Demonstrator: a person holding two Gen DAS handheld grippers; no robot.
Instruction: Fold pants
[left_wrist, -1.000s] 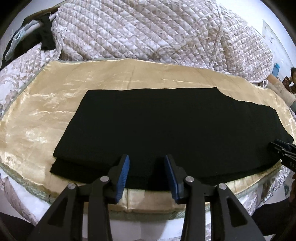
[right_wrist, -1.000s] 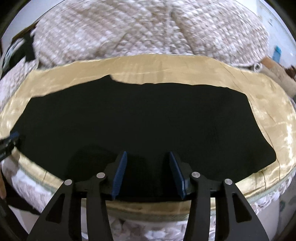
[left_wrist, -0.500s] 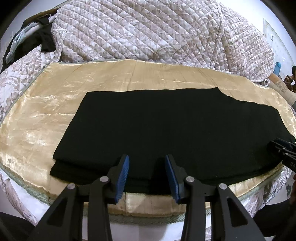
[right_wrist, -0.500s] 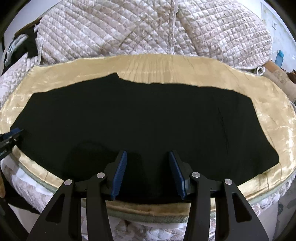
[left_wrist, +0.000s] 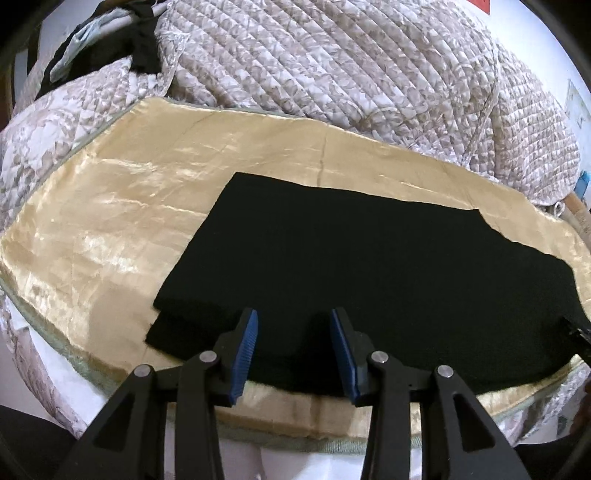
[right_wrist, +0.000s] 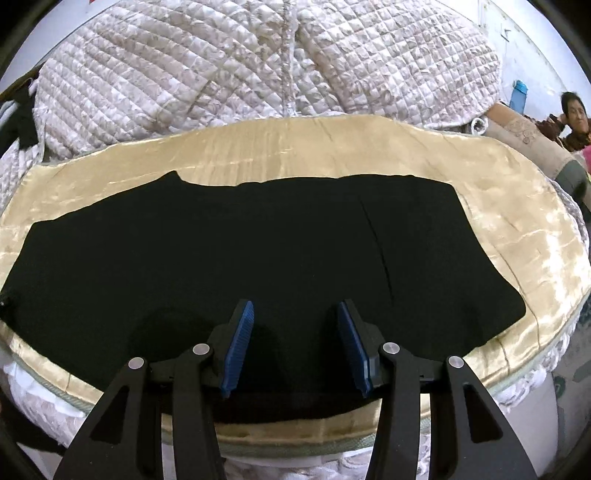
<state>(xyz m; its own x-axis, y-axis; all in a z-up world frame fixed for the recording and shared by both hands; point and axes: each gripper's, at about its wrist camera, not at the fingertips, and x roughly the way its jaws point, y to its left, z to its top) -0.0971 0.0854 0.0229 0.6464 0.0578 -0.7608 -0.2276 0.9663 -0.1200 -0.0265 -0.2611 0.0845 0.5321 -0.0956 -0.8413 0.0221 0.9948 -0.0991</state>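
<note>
Black pants (left_wrist: 369, 266) flat on gold sheet (left_wrist: 110, 229), left tool (left_wrist: 291, 350) and right tool (right_wrist: 293, 343) both spread apart, empty.

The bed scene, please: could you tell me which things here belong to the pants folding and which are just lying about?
Part of the job:
black pants, spread flat
gold satin cloth beneath them
left claw, open
right claw, open

Just lying about:
quilted blanket behind
dark clothes at far left
blue bottle at far right
</note>
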